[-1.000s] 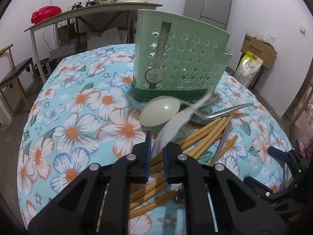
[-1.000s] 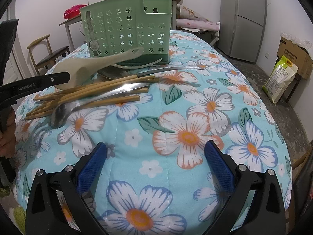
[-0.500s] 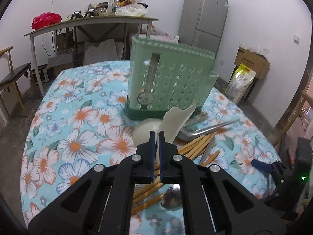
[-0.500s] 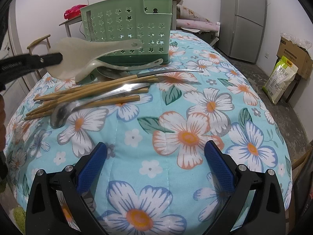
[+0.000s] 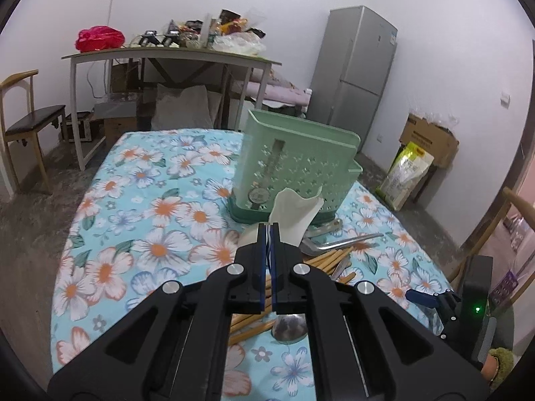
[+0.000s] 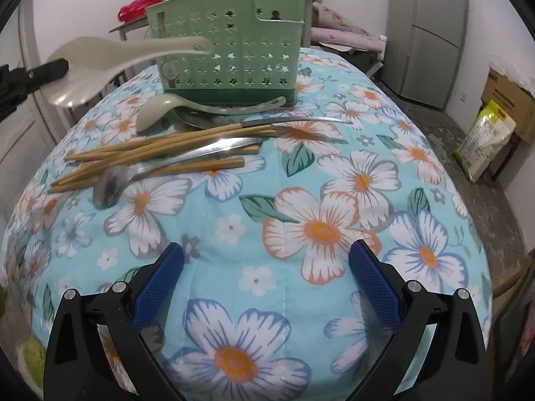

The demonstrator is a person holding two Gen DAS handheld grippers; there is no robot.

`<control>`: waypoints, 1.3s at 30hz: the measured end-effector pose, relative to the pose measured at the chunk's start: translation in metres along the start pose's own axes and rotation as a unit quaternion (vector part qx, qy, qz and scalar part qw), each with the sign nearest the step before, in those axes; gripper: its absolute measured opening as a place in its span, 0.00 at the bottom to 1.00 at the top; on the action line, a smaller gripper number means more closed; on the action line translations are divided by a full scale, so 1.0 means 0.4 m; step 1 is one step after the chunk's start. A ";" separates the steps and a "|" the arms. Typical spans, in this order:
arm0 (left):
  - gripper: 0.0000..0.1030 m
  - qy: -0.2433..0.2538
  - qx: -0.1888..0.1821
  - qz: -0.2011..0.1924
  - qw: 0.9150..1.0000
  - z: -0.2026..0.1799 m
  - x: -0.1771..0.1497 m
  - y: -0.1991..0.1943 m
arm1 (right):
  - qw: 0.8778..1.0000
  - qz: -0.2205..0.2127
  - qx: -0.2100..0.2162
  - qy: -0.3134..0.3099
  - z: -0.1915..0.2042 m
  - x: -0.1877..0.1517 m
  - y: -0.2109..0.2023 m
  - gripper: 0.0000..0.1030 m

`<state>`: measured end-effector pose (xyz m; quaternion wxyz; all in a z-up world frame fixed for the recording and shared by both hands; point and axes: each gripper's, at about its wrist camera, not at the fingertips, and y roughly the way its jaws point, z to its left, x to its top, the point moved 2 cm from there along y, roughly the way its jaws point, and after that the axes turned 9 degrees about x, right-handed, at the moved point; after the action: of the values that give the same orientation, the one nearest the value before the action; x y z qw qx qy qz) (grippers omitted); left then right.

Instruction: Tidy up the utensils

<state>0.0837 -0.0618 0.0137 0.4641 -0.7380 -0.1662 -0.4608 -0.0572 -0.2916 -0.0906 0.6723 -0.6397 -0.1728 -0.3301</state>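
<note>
We've got the left tongs (image 5: 267,230) clamped tight on the wide end of a cream plastic rice paddle (image 6: 100,63), lifted clear of the bench (image 6: 317,173) — its long axis runs roughly level, the handle end pointing at the green star-punched caddy (image 5: 297,163) just ahead. Below those tongs lie wooden chopsticks (image 6: 150,153), steel spoons (image 6: 110,187) and a second cream spoon (image 6: 160,110). Right tongs (image 6: 265,284) gape wide, holding nothing, over the quilted flower cloth. A grey fridge (image 5: 354,70) stands further back.

Beside the one green caddy (image 6: 227,50): two pale plastic spoons (image 6: 187,105), two metal spoons (image 6: 110,187), and several wooden chopsticks (image 6: 160,148), exact number unclear.
</note>
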 end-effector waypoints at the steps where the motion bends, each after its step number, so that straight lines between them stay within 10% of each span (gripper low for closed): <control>1: 0.01 -0.003 0.002 -0.005 1.000 0.007 0.002 -0.012 | 1.000 -0.005 0.001 -0.009 0.005 0.002 -0.008 0.94; 13: 0.01 -0.033 0.015 -0.020 0.999 0.080 -0.012 -0.063 | 0.960 -0.049 -0.029 -0.274 0.223 0.029 -0.014 0.62; 24: 0.01 -0.050 0.013 -0.015 0.999 0.126 -0.016 -0.047 | 0.877 -0.027 -0.062 -0.475 0.333 -0.004 0.069 0.40; 39: 0.01 -0.052 0.012 -0.012 0.999 0.139 -0.014 -0.033 | 0.739 0.005 -0.022 -0.673 0.398 -0.025 0.077 0.45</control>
<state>0.1010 -0.0074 0.0080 0.4584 -0.7532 -0.2044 -0.4252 -0.0137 -0.1352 -0.1006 0.3680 -0.7107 -0.5700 0.1859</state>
